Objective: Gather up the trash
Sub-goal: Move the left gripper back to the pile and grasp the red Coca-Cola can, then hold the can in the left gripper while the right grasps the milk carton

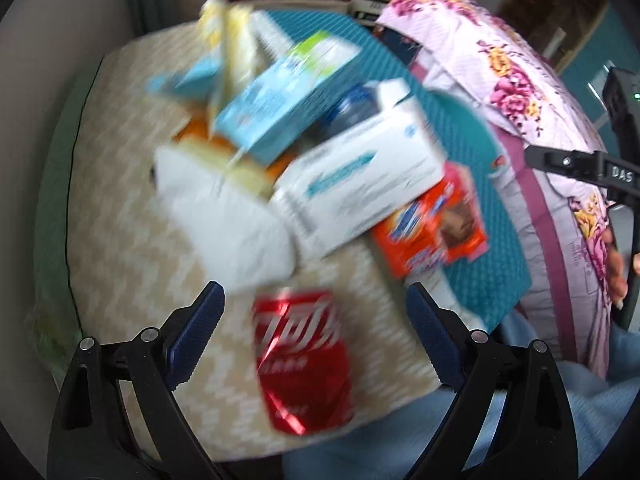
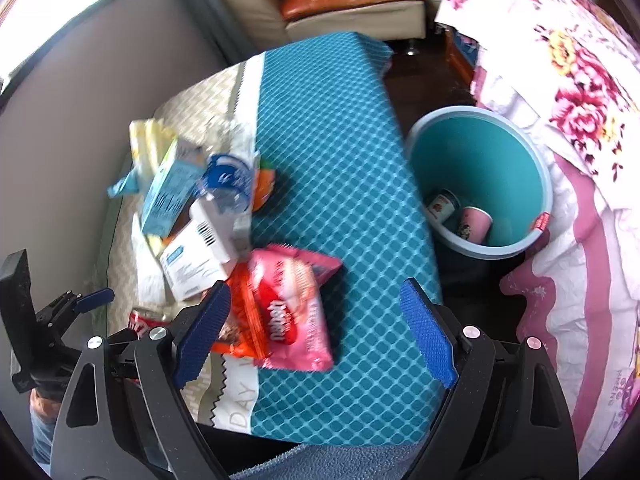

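A heap of trash lies on a covered table. In the left wrist view my left gripper (image 1: 316,320) is open, its jaws on either side of a red soda can (image 1: 302,360), above it. Beyond lie a white tissue (image 1: 228,220), a white box (image 1: 360,184), a light-blue carton (image 1: 280,108) and an orange snack packet (image 1: 432,224). In the right wrist view my right gripper (image 2: 316,328) is open above a pink snack packet (image 2: 292,312). A teal trash bin (image 2: 480,176) on the floor to the right holds two small cups (image 2: 460,216).
The table has a beige zigzag cloth (image 1: 120,220) and a teal quilted mat (image 2: 332,140). A floral quilt (image 2: 580,120) lies right of the bin. A grey wall (image 2: 80,120) is on the left. A sofa (image 2: 344,4) stands behind the table.
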{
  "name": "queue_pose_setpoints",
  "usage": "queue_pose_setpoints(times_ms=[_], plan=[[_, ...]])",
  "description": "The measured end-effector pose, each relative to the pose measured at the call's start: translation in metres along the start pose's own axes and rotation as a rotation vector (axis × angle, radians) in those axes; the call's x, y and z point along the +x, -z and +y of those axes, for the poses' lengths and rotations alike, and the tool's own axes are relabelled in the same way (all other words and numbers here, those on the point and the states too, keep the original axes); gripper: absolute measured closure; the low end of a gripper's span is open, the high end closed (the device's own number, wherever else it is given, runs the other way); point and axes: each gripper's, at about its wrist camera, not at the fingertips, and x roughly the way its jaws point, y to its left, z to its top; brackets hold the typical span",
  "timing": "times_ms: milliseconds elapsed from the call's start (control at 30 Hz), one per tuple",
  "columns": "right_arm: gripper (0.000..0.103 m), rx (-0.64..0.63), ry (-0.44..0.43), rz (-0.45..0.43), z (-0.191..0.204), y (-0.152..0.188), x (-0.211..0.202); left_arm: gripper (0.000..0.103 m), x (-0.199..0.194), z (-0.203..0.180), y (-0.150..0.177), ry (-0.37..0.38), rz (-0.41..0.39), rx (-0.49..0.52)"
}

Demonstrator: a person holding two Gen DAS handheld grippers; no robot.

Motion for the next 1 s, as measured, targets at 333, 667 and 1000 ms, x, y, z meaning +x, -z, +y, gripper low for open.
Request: queue_pose_setpoints(times_ms=[333, 667, 1000], plan=[[0.021, -0.099, 0.002, 0.052, 0.040, 0.009, 0.012, 0.011, 0.026, 0.018, 0.038, 0.025, 0.076, -0.066], [0.021, -0.112, 0.009, 0.067, 0.050, 0.009, 0.019, 0.035, 0.040, 0.015, 0.042, -0.006, 0.066, -0.064], [0.021, -0.131, 0.011, 0.056, 0.058, -0.002, 0.018, 0.044, 0.009, 0.021, 0.022, -0.016, -0.061, -0.107]])
